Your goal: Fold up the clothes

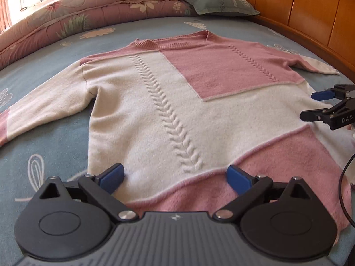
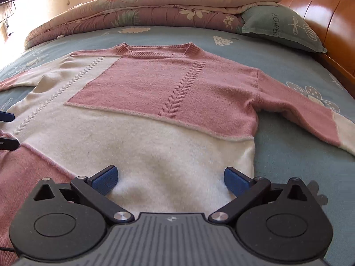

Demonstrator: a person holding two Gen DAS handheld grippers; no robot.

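Sweater (image 1: pixel 177 102), pink and cream with two cable-knit stripes, lay flat and face up on the bed (image 1: pixel 55 146), collar toward the folded quilt (image 1: pixel 73 15) and hem toward the cameras. Both sleeves were spread outward. Left sleeve (image 1: pixel 42 106) ran off the left edge of the left wrist view, cuff cut off. Right sleeve (image 2: pixel 310 115) ran off the right edge of the right wrist view, cuff likewise cut off. Hem was partly hidden behind both claw bodies; its exact line could not be made out.

Bare blue floral sheet showed on either side of the body and beyond the collar. Pillow (image 2: pixel 281 28) sat at the far right corner against the wooden headboard (image 2: pixel 321 11), well apart from the sweater.

Left claw (image 1: pixel 175 178) was spread wide, empty, over the lower hem area near the cream and pink seam; whether the blue pads (image 1: pixel 112 178) touched the knit could not be told. Right claw (image 2: pixel 169 179) was also spread wide, empty, over the cream lower panel near the right side seam. In the left wrist view the right claw (image 1: pixel 310 105) appeared at the right edge, fingers apart, just above the sweater's side. A black cable (image 1: pixel 342 190) hung near it.
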